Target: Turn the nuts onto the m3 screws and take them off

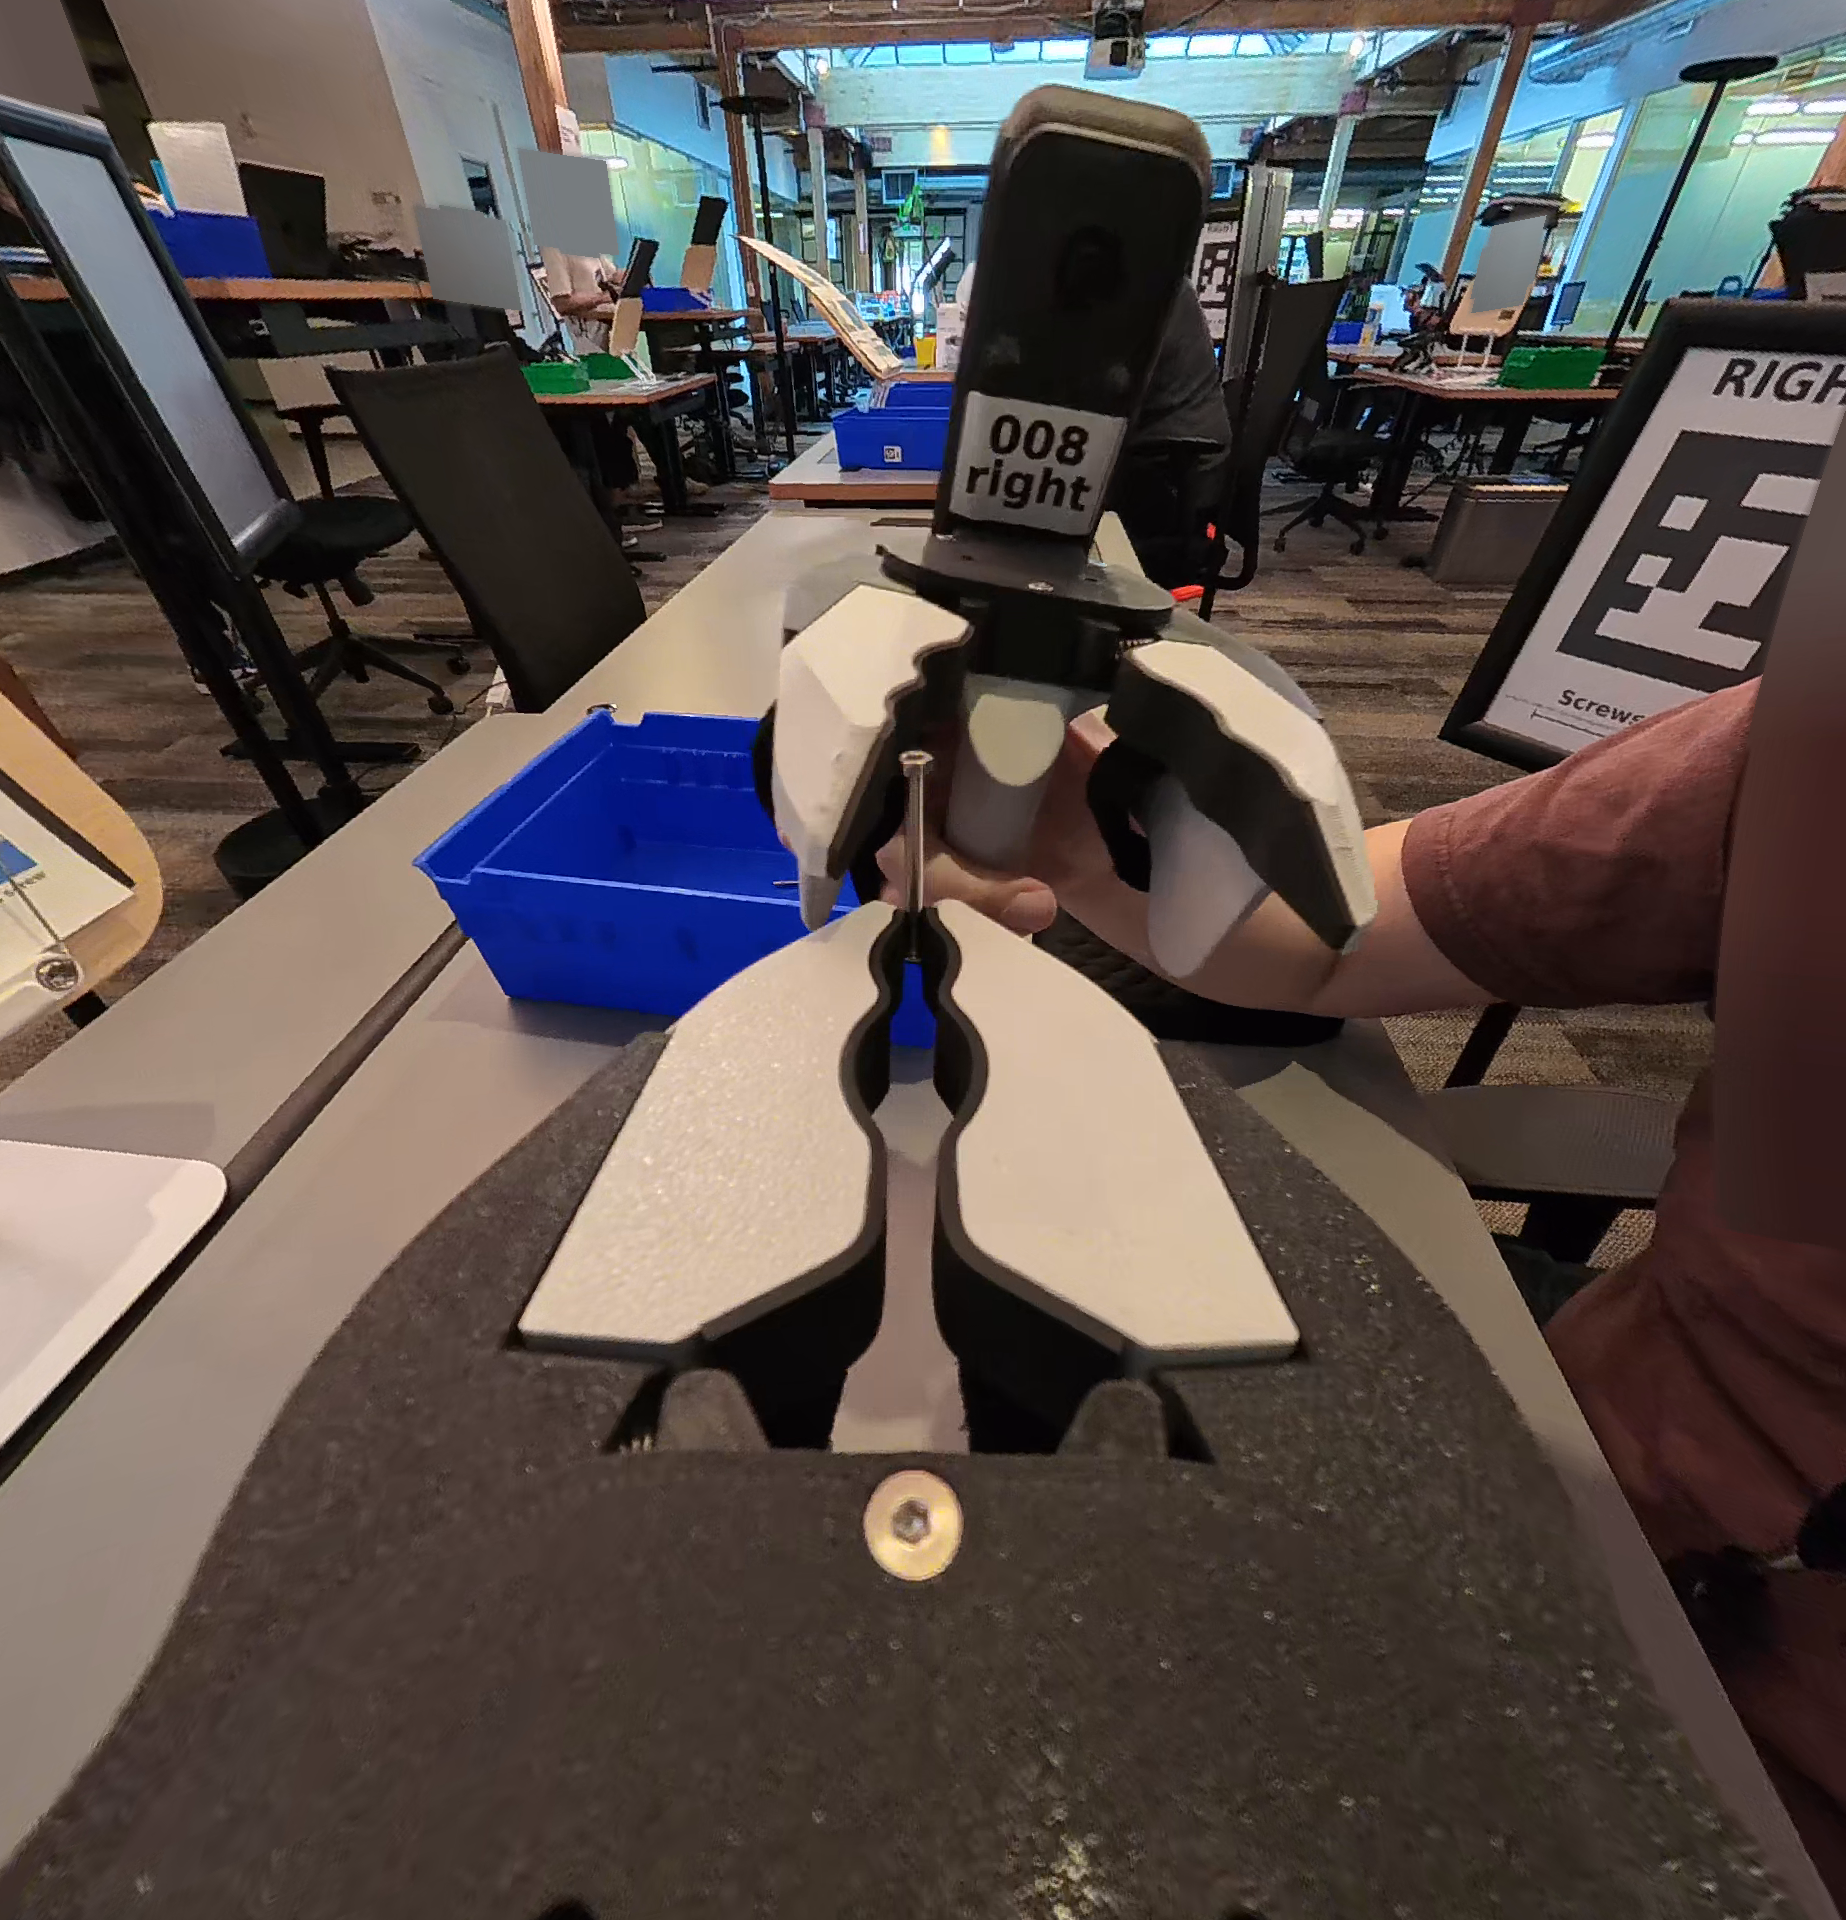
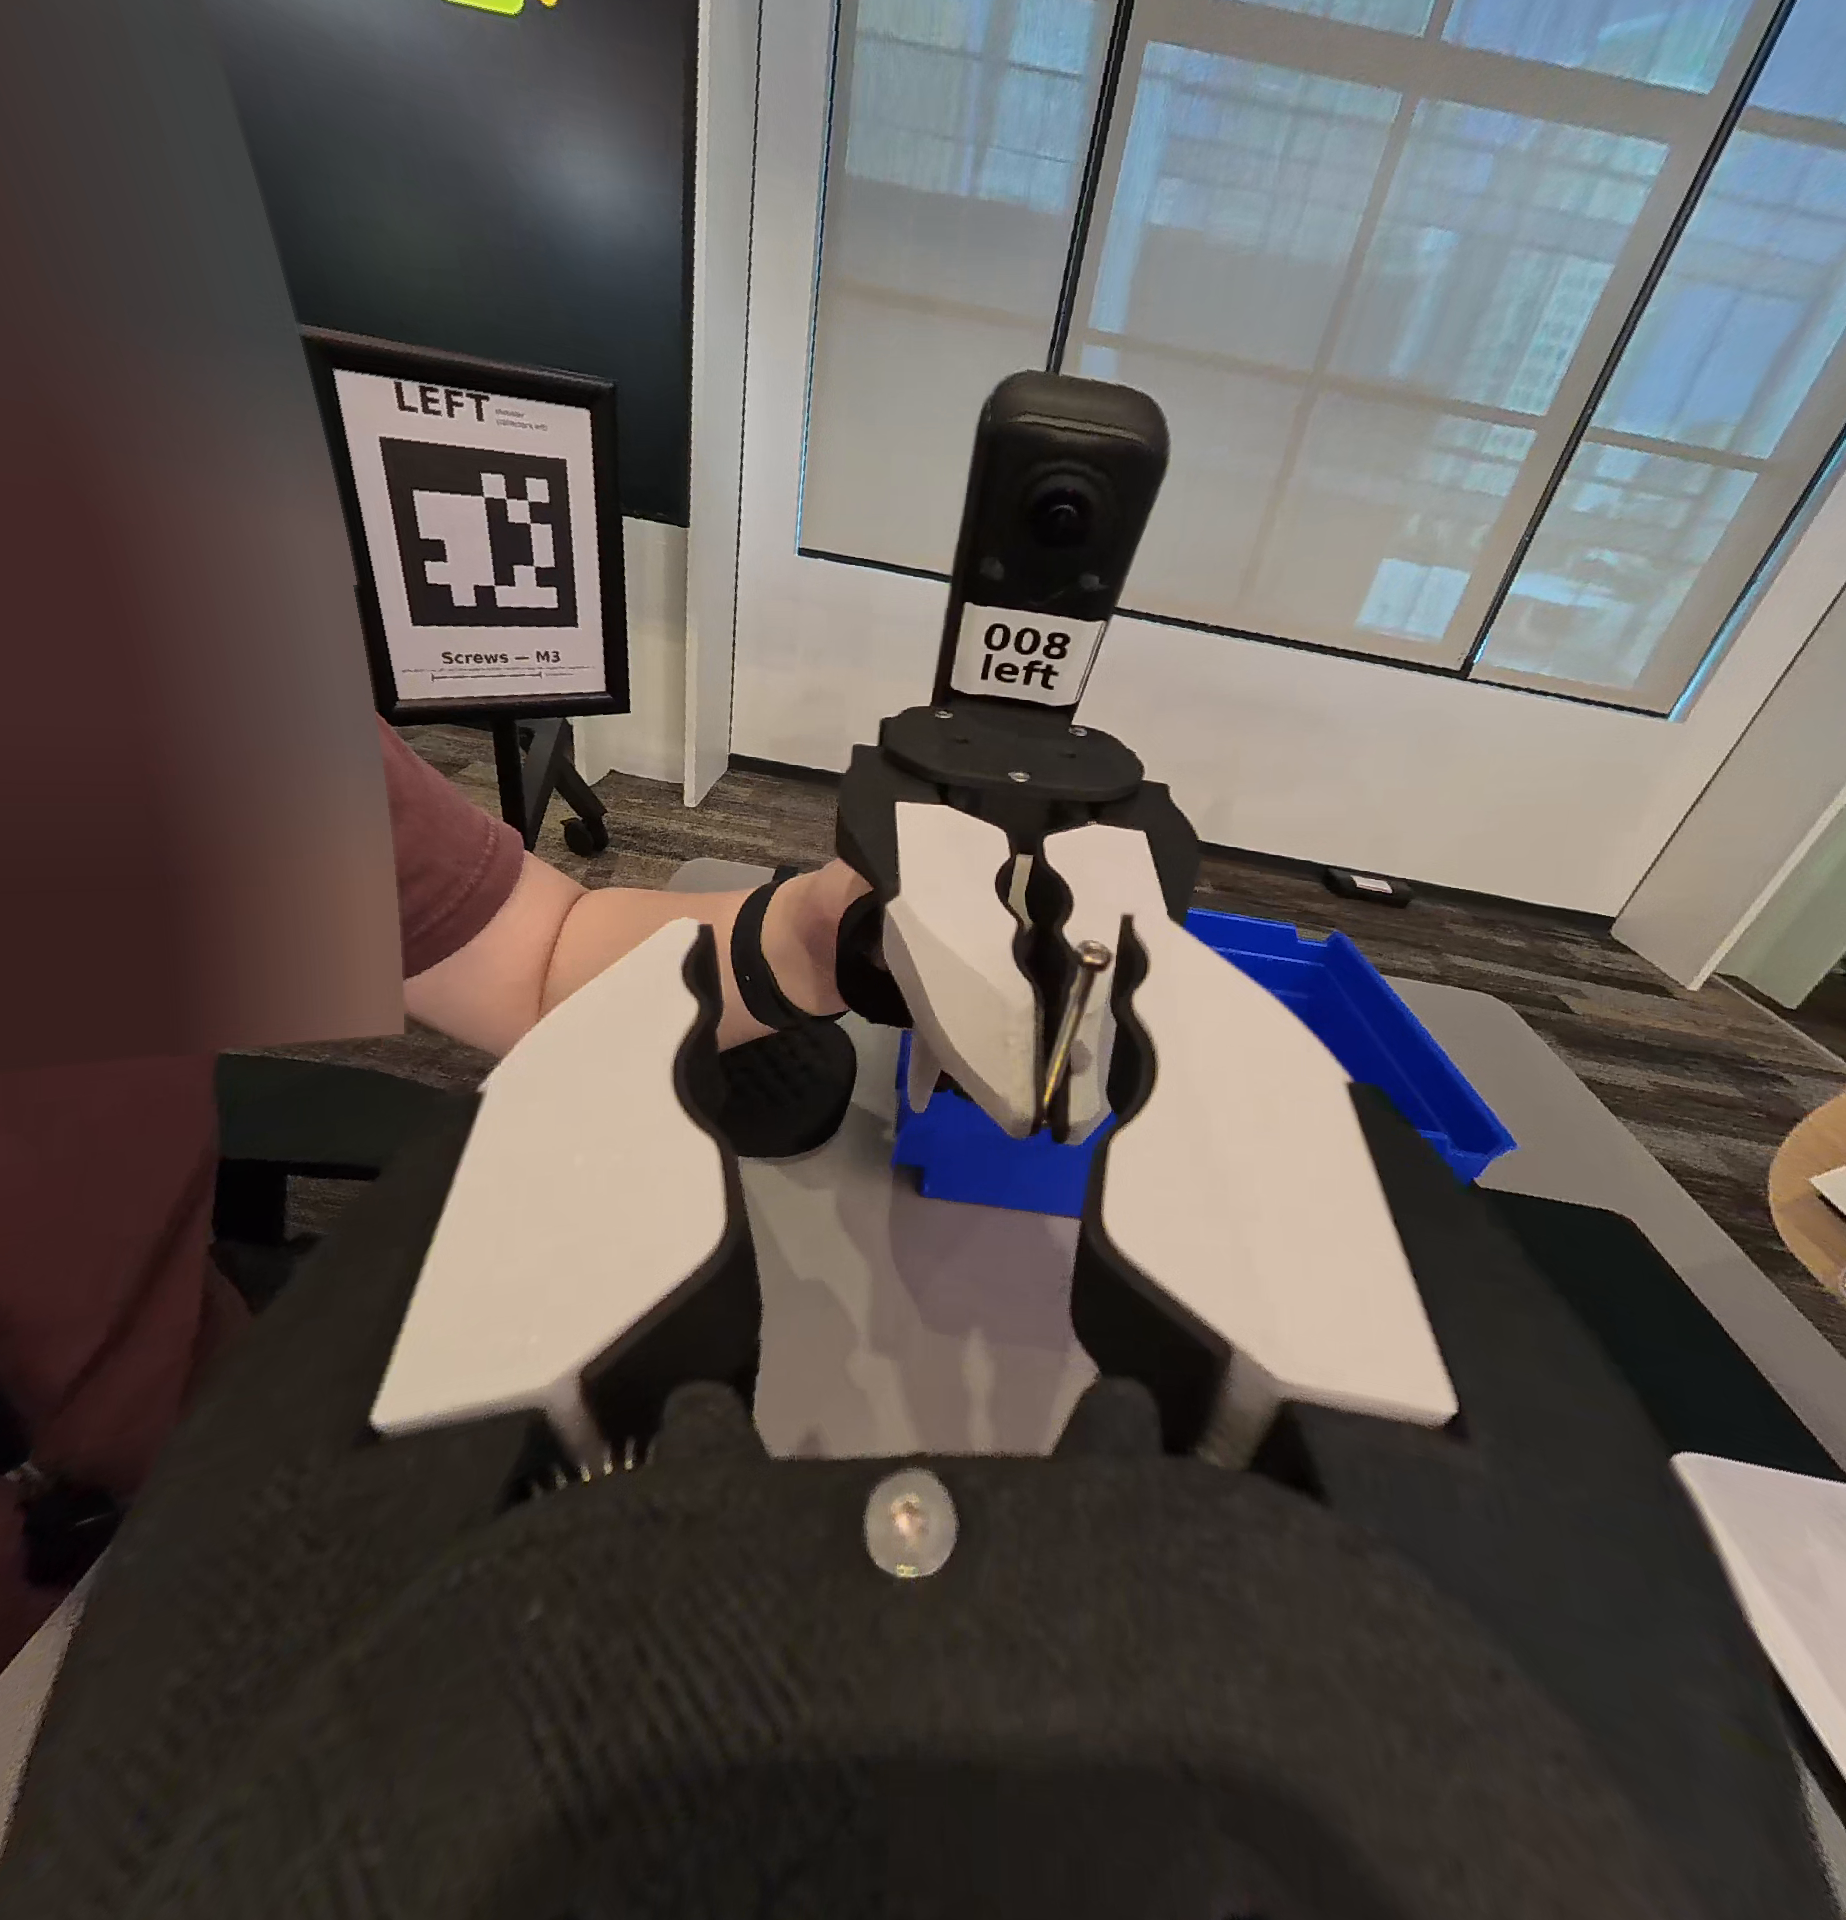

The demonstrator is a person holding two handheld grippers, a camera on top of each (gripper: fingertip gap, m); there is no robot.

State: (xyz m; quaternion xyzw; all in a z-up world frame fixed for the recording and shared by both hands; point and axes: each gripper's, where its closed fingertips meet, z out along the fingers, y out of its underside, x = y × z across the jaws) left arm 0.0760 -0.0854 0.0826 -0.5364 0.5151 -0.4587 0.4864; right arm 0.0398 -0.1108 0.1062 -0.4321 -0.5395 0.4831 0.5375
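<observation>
A long thin silver screw (image 1: 914,842) stands upright, head on top, its lower end pinched in the tips of my left gripper (image 1: 914,920). No nut shows on it. My right gripper (image 1: 1085,914) faces it, held in a hand, with its jaws wide open. In the right wrist view the screw (image 2: 1073,1023) sits between the open fingers of my right gripper (image 2: 914,940), close to the right finger (image 2: 1210,1091). My left gripper (image 2: 1049,1117) is shut on the screw's lower end there, above the blue bin.
An open blue bin (image 1: 628,862) (image 2: 1366,1018) sits on the grey table (image 1: 275,1039) just beyond the grippers. Framed marker signs stand at the sides (image 1: 1677,540) (image 2: 483,540). White sheets lie at the table edges (image 1: 46,1247) (image 2: 1792,1621). A black chair (image 1: 503,520) stands behind. Only a small space, under 4 cm, lies between the two pairs of fingers.
</observation>
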